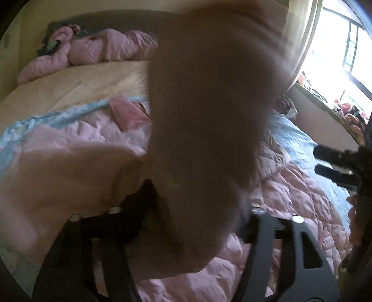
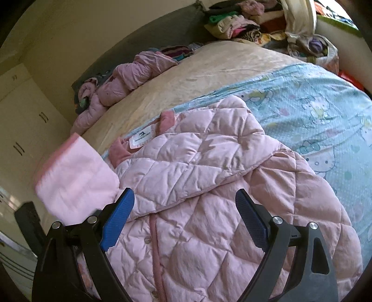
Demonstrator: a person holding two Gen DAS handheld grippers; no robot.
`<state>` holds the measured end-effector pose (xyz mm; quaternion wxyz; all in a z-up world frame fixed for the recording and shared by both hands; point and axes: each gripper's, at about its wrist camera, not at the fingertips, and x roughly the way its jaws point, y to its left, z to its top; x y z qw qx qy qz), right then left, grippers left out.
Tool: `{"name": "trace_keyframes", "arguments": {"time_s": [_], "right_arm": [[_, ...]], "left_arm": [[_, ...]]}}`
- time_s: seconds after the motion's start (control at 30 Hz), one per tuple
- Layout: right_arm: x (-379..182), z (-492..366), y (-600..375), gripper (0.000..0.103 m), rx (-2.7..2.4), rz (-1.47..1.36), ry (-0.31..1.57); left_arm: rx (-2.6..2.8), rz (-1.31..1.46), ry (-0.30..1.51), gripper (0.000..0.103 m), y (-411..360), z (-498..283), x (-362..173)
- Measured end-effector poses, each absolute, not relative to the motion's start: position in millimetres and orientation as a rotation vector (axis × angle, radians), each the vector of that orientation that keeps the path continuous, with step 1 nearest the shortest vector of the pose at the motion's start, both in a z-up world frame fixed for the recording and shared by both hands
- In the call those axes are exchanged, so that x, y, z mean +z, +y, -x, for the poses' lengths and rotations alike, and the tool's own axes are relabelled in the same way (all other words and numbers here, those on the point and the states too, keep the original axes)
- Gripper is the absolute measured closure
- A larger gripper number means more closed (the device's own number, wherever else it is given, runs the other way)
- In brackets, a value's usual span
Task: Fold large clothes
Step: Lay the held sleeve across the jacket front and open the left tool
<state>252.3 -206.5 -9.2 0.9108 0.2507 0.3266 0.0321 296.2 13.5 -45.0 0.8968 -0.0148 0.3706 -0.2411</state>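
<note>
A pink quilted jacket (image 2: 209, 185) lies spread on the bed, collar with a white label (image 2: 142, 139) toward the far left. My right gripper (image 2: 184, 209) hovers over the jacket's front, blue pads wide apart and empty. One sleeve (image 2: 76, 178) is lifted at the left, blurred. In the left wrist view that sleeve (image 1: 204, 111) hangs blurred right in front of the lens and hides my left gripper's (image 1: 200, 209) fingertips, which appear shut on it. The jacket (image 1: 290, 197) shows beneath. The right gripper (image 1: 330, 162) appears at the right edge.
The bed has a beige sheet (image 2: 186, 76) and a light blue cartoon-print cover (image 2: 313, 111). A crumpled pink jacket (image 2: 121, 83) lies along the far edge. Piled clothes (image 2: 244, 21) sit at the back right. Cupboards (image 2: 21, 120) stand at the left; a bright window (image 1: 344, 46) shows at the right.
</note>
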Motion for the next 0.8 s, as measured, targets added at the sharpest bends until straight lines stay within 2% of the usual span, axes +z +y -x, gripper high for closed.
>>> {"name": "trace_keyframes", "arguments": {"time_s": [0.07, 0.1, 0.17, 0.43, 0.8], "right_arm": [[-8.2, -252.8, -210.1, 0.015, 0.074, -0.532, 0.676], [-7.1, -252.5, -212.1, 0.015, 0.078, -0.540, 0.675], [-4.1, -251.1, -216.2, 0.015, 0.074, -0.545, 0.668], [10.9, -251.2, -228.3, 0.015, 0.107, -0.593, 0.649], [16.5, -278.3, -200.1, 0.015, 0.281, -0.608, 0.750]], "left_arm": [[-0.514, 0.012, 0.780, 0.024, 6.2, -294.1, -47.4], [-0.515, -0.004, 0.788, 0.022, 2.5, -292.9, -48.5], [-0.508, -0.032, 0.813, 0.009, -4.7, -290.1, -49.3], [-0.517, -0.114, 0.869, 0.009, -14.6, -275.3, -38.1], [-0.572, 0.045, 0.870, 0.009, 33.7, -267.8, -2.7]]}}
